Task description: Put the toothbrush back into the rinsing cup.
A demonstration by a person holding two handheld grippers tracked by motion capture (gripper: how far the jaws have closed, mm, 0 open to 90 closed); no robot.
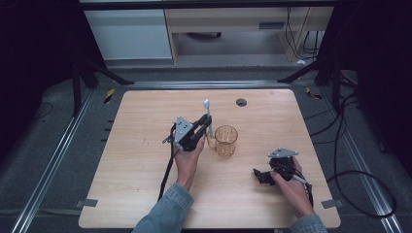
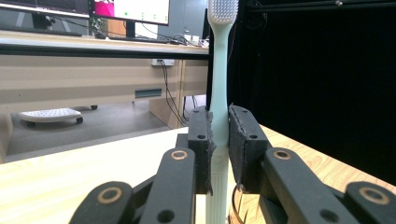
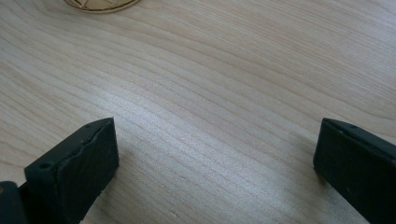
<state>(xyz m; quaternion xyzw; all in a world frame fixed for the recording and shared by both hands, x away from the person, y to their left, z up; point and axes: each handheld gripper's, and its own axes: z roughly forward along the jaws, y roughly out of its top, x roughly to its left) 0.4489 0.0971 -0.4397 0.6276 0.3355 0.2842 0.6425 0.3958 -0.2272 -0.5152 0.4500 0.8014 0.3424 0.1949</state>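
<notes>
Toothbrush [image 2: 218,93]: pale green, upright, bristles topmost, pinched mid-handle by your left gripper [image 1: 206,126] just beside the amber glass [image 1: 226,141]. Risk: long handle may pivot or knock the glass over. Your right gripper [image 3: 215,158]: jaws wide, empty, low over the table [image 1: 145,170]

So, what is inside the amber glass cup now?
The amber glass cup looks empty in the high view; its bottom is hard to see. The toothbrush is upright beside the cup, clamped in the left gripper, not inside.
</notes>
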